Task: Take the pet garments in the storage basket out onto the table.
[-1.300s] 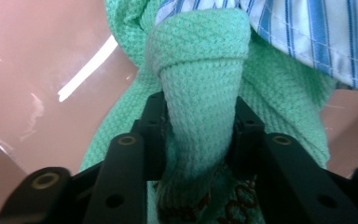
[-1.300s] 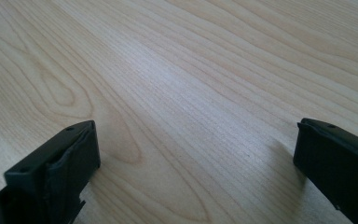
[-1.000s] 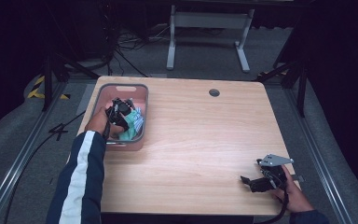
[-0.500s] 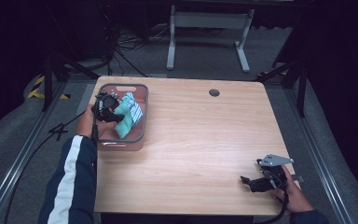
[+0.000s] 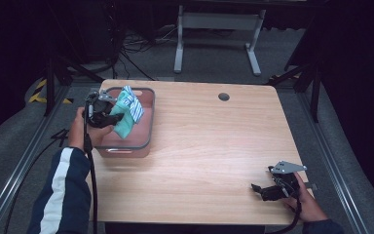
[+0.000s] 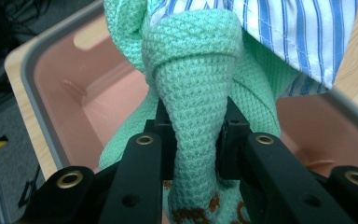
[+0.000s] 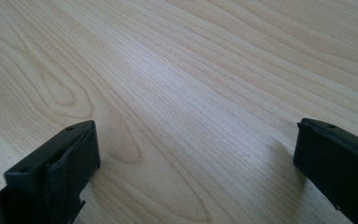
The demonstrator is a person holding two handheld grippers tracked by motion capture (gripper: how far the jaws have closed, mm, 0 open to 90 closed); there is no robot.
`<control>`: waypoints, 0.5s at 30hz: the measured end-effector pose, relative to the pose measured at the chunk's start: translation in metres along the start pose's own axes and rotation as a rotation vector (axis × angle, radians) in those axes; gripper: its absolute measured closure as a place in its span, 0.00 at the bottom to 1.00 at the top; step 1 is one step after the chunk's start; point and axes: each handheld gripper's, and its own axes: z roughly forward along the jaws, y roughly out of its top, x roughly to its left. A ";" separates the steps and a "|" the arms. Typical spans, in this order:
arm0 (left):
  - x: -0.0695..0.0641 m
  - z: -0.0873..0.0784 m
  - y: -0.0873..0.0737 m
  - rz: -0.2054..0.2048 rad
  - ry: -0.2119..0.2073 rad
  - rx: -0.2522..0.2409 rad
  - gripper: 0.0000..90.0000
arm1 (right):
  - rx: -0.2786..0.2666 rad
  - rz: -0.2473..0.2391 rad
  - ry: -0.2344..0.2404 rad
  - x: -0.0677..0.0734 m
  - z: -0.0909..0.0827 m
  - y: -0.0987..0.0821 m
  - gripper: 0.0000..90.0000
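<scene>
Mint-green knit cloth (image 6: 193, 107), one item, pinched between the jaws of my left gripper (image 5: 108, 117): in the left gripper view a rolled fold of it runs up between the two black pads, which press it from both sides, and the fold bears a brown mark at its low end. Its long axis runs along my jaws in that view; in the high view the cloth hangs as a loose bundle from the jaw tips, stretched from upper right to lower left, above the inner part of the bin. Blue-and-white striped cloth (image 6: 279, 32), one item, lying against the green knit at its far end and lifted with it; whether my pads also catch it I cannot tell. Pink bin with grey rim (image 5: 148, 127), one item, at the left rear of the table, directly under the lifted cloths. My left hand (image 5: 80, 130) is raised at the bin's left edge, forearm in a dark sleeve with a white stripe (image 5: 61, 192) coming up from the lower left, gripper pointing right across the bin. Light wood table (image 5: 214, 146), one item. My right gripper (image 5: 259, 189) rests low at the near right corner of the table, pointing left, right hand (image 5: 306, 200) behind it; its jaws are spread wide over bare wood with nothing between them.
</scene>
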 end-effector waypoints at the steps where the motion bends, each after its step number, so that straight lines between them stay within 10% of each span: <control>1: -0.001 -0.003 0.001 0.009 -0.002 -0.010 0.83 | 0.000 -0.001 0.000 0.000 0.000 0.000 0.01; 15: -0.049 -0.038 0.034 0.141 -0.059 -0.121 0.83 | 0.000 0.000 0.000 0.000 0.000 0.000 0.01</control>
